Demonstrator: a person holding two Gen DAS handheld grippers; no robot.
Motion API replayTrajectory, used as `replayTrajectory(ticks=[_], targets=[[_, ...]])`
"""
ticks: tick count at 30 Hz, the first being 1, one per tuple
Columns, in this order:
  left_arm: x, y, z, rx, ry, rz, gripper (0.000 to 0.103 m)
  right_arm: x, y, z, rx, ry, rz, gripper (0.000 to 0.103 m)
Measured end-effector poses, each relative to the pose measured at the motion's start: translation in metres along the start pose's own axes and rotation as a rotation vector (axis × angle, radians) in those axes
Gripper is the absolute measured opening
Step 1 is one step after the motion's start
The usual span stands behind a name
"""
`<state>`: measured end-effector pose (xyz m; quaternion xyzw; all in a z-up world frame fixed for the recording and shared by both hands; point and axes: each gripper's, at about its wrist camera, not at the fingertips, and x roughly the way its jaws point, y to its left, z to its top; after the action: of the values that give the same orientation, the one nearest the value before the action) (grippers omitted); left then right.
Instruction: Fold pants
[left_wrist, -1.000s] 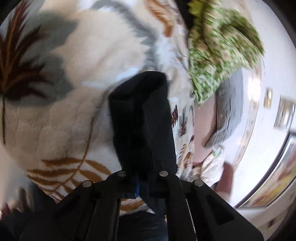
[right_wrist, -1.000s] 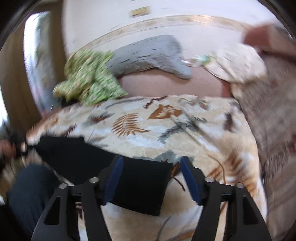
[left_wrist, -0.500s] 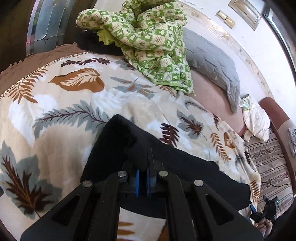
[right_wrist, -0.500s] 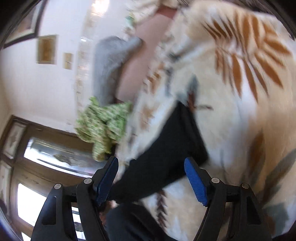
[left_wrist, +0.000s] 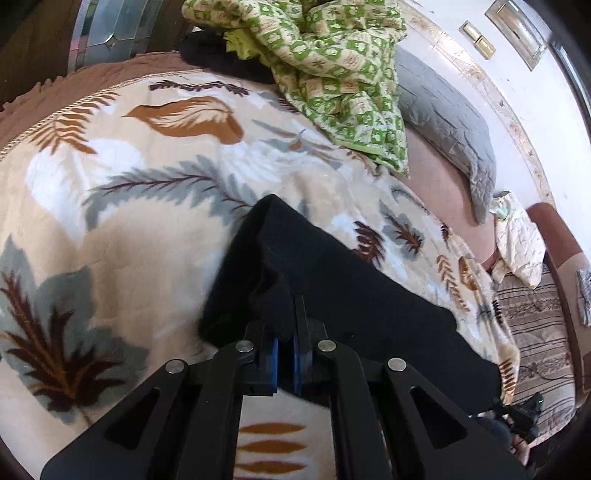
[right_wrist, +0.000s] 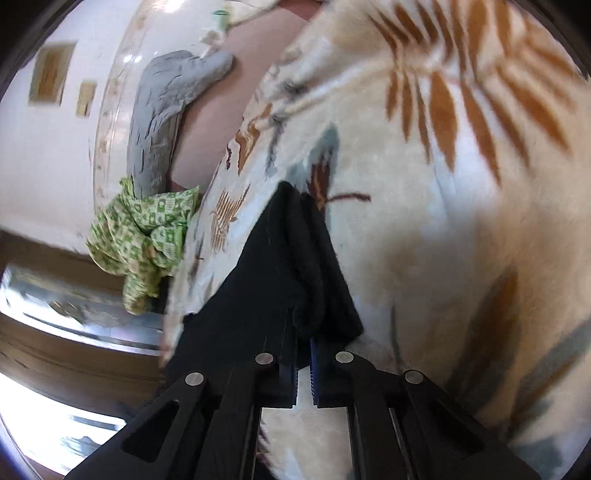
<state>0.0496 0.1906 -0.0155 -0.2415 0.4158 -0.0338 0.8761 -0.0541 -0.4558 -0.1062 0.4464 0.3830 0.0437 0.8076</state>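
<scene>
Black pants (left_wrist: 343, 291) lie across a cream blanket with a leaf print (left_wrist: 129, 206). In the left wrist view my left gripper (left_wrist: 285, 325) is shut on one end of the pants, the cloth bunched over its blue pads. The pants run from there to the lower right, where a small part of the other gripper shows at the edge. In the right wrist view my right gripper (right_wrist: 303, 332) is shut on the other end of the black pants (right_wrist: 288, 258), with a thick rolled edge of cloth pinched between the fingers.
A crumpled green patterned quilt (left_wrist: 332, 66) and a grey pillow (left_wrist: 447, 122) lie at the far side of the bed. A pale cloth bundle (left_wrist: 517, 240) sits beside a striped brown cover (left_wrist: 532, 325). The white wall (right_wrist: 48, 155) stands behind.
The right gripper's jaws went from wide open around the pants' end to shut on it, after rolling and dropping. The left gripper rolled and lifted slightly, still holding its end.
</scene>
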Motion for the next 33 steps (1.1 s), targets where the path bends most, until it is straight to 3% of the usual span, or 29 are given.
replayTrajectory(ticks=[4, 9, 14, 16, 18, 20, 22, 24, 25, 27, 29, 31, 32, 33], targets=[[0.004, 0.015, -0.004, -0.018, 0.001, 0.029, 0.003, 0.003, 0.002, -0.009, -0.008, 0.031, 0.025, 0.003], [0.012, 0.002, -0.008, 0.056, -0.019, 0.077, 0.003, 0.003, -0.002, -0.001, 0.022, 0.018, 0.007, 0.003], [0.018, 0.009, -0.008, 0.039, -0.021, 0.071, 0.004, 0.007, 0.005, -0.003, -0.025, 0.022, -0.034, 0.003], [0.019, 0.000, -0.009, 0.087, -0.041, 0.101, 0.004, 0.008, 0.003, -0.003, -0.018, 0.021, -0.035, 0.003], [0.017, 0.001, -0.008, 0.122, -0.057, 0.099, 0.008, 0.004, 0.002, -0.003, -0.014, 0.006, -0.039, 0.002], [0.013, 0.010, -0.004, 0.118, -0.074, 0.100, 0.024, 0.000, -0.001, -0.003, -0.006, -0.011, -0.041, 0.002], [0.003, 0.020, 0.001, 0.111, -0.116, 0.163, 0.029, -0.008, 0.006, -0.002, -0.039, -0.056, -0.093, 0.004], [-0.016, 0.029, 0.007, 0.091, -0.170, 0.199, 0.029, -0.027, 0.025, -0.002, -0.143, -0.167, -0.244, 0.013], [-0.022, 0.028, 0.007, 0.091, -0.191, 0.198, 0.029, -0.035, 0.036, -0.002, -0.203, -0.221, -0.302, 0.013], [-0.039, 0.013, 0.002, 0.136, -0.239, 0.147, 0.028, -0.042, 0.061, -0.006, -0.334, -0.288, -0.319, 0.013], [-0.042, -0.018, -0.011, 0.256, -0.246, 0.081, 0.028, -0.024, 0.098, -0.019, -0.556, -0.255, -0.299, 0.016], [-0.027, -0.046, -0.028, 0.370, -0.192, 0.029, 0.028, 0.006, 0.120, -0.033, -0.727, -0.182, -0.305, 0.017], [-0.013, -0.055, -0.037, 0.408, -0.166, 0.049, 0.028, 0.027, 0.124, -0.035, -0.775, -0.124, -0.311, 0.009], [0.000, -0.055, -0.040, 0.407, -0.147, 0.077, 0.026, 0.042, 0.121, -0.031, -0.780, -0.104, -0.351, 0.008]])
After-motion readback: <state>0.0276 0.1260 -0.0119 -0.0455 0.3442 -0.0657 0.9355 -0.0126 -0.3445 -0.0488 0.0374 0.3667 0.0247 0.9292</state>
